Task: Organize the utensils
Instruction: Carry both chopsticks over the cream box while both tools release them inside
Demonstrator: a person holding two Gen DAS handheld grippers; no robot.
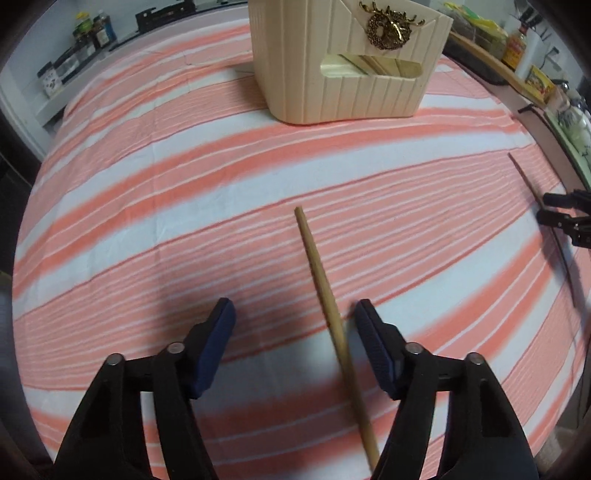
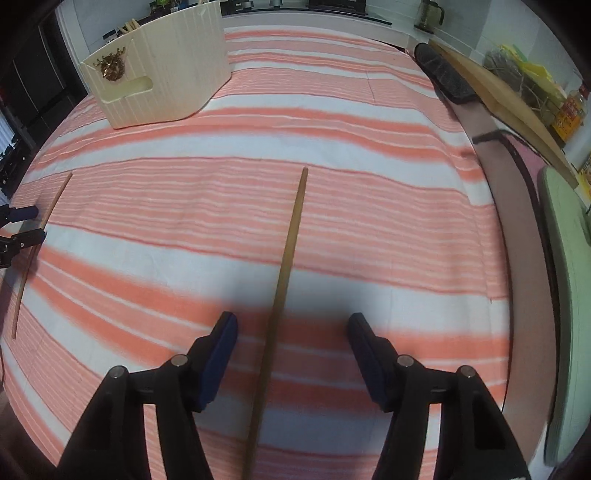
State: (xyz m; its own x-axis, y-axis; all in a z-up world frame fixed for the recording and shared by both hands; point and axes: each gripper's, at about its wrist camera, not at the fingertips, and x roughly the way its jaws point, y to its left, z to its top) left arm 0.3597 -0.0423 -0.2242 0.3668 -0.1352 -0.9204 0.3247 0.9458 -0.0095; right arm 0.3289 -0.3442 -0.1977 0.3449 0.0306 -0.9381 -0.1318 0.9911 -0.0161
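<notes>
Your left tool [image 1: 293, 321] stands half-wide over the striped pink and white cloth [image 1: 184, 192] on the bench, a pale chopstick [image 1: 325, 291] lying between its pads, close to the right one, not pinched. Your right tool [image 2: 291, 332] is likewise half-wide, a darker chopstick [image 2: 286, 254] running loose through its gap. Ahead of both stands the cream ribbed holder [image 1: 314, 74]. Beyond the bench, shelves carry bottles [image 1: 88, 33] and packets [image 2: 569, 110]
</notes>
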